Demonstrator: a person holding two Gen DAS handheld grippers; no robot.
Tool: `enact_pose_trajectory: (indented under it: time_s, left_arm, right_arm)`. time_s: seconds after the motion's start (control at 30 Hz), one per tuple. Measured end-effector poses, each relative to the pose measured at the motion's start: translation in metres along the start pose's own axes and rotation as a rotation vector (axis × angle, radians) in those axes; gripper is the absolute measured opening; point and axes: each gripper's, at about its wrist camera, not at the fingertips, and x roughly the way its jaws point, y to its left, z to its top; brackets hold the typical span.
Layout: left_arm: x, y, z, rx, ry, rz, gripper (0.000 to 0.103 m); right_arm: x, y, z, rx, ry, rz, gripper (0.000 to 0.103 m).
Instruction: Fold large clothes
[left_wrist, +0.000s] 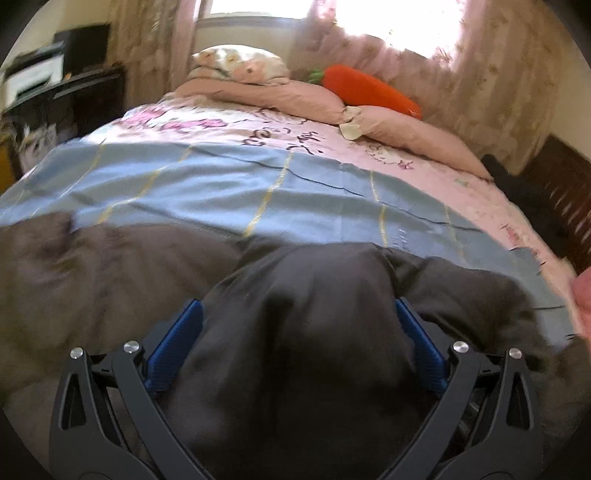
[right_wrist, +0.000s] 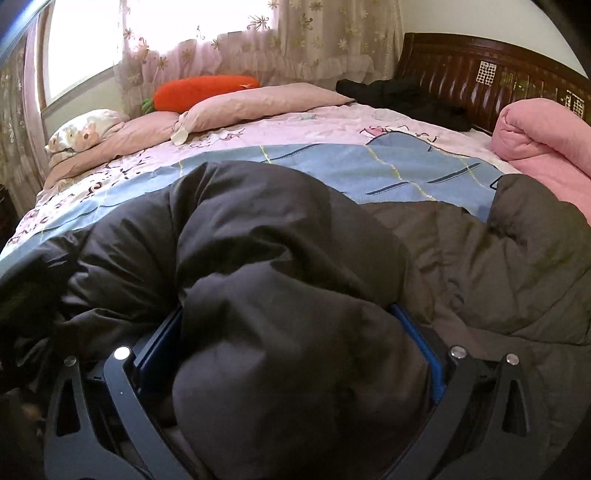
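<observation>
A large dark grey-brown padded jacket lies on the bed and fills the near half of both views. My left gripper has a thick fold of the jacket bunched between its blue fingers, which stand wide apart around it. My right gripper likewise has a bulky fold of the jacket between its blue fingers. The fabric covers both fingertips, so the grip itself is hidden.
The bed has a blue and pink cover, pink pillows and an orange carrot plush. A rolled pink quilt and dark clothes lie by the wooden headboard. A desk with a printer stands left.
</observation>
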Motion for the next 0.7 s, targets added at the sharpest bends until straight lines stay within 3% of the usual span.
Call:
enact_pose_trajectory:
  time_s: [0.03,0.1,0.2,0.23,0.33,0.7]
  left_arm:
    - [-0.020,0.005,-0.005,-0.020,-0.005,-0.020,0.101]
    - [-0.043,0.014,-0.022,-0.013,-0.002,0.030,0.101]
    - [-0.023,0.032,-0.072,0.052,0.133,0.134,0.101]
    - [-0.022,0.032,-0.077,0.065,0.108,0.126,0.101]
    - [-0.019,0.032,-0.080,0.053,0.064,0.137,0.101]
    - [-0.020,0.038,-0.080,0.035,0.056,0.108,0.101]
  right_arm:
    - [0.000,-0.001,0.000,0.003,-0.002,0.004,0.102]
    - [0.000,0.000,-0.002,0.006,-0.003,0.007,0.102]
    - [-0.001,0.001,-0.003,0.001,-0.012,0.004,0.102]
    - [-0.002,0.002,-0.004,-0.004,-0.018,0.000,0.102]
    - [-0.002,0.004,-0.005,-0.007,-0.025,-0.007,0.102]
    - [-0.004,0.004,-0.007,-0.021,-0.038,-0.023,0.102]
